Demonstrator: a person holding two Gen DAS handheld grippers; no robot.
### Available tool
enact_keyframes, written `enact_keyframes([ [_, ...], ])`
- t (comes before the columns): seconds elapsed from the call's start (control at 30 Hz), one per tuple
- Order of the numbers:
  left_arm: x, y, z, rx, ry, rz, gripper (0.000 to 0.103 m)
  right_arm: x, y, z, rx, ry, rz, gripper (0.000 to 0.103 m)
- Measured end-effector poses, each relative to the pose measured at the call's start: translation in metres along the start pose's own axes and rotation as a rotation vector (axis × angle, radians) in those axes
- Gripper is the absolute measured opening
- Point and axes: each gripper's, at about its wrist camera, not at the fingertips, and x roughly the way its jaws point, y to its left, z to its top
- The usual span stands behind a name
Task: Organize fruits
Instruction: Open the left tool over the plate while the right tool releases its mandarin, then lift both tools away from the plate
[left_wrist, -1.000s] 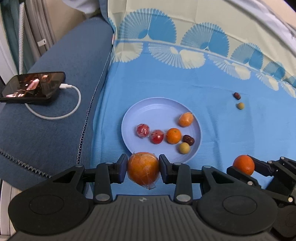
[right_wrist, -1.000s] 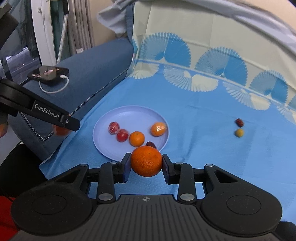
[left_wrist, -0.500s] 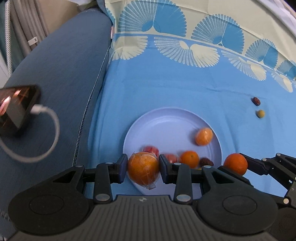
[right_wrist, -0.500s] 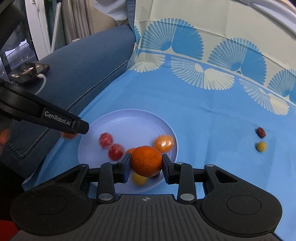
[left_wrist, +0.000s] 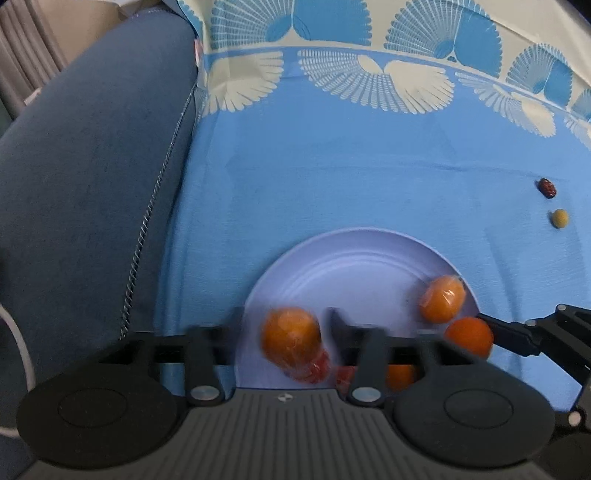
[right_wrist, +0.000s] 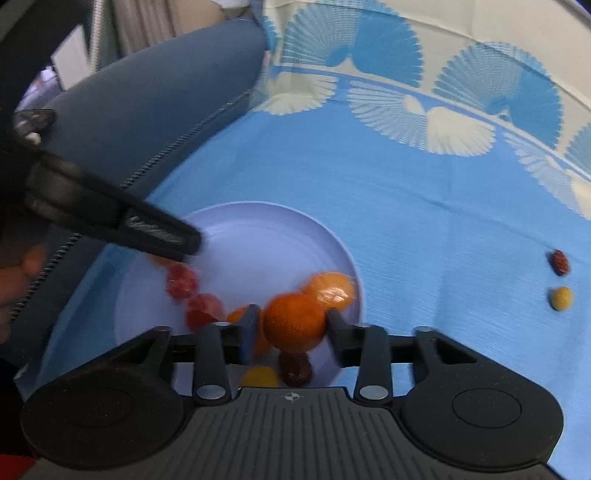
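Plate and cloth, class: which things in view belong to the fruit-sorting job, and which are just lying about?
Job:
plate
wrapped orange
bare orange
red date
yellow fruit
left tool
right tool

Lying about:
sofa arm
white cable

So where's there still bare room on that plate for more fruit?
The far half of the plate, toward the fan-patterned border, is bare. The near half is crowded with oranges and red fruits. The blue cloth beyond the plate is also free, up to the two small fruits at right.
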Motion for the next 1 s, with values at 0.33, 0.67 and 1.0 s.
enact_keyframes([
  [0.33, -0.070, 0.025, -0.051, -0.076, -0.067, -0.058, 0.103, -0.073, 0.011, -0.035, -0.001, 0.001, -0.014, 0.095],
  [0.67, -0.130, -0.003, -0.125, -0.009, -0.065, -0.092, 0.103, -0.148, 0.029, -0.078, 0.031, -0.086, -0.089, 0.098],
  [1.0, -0.181, -0.006, -0.156, -0.033, -0.148, -0.069, 0.103, -0.196, 0.049, -0.100, -0.028, -0.206, -0.122, 0.102],
])
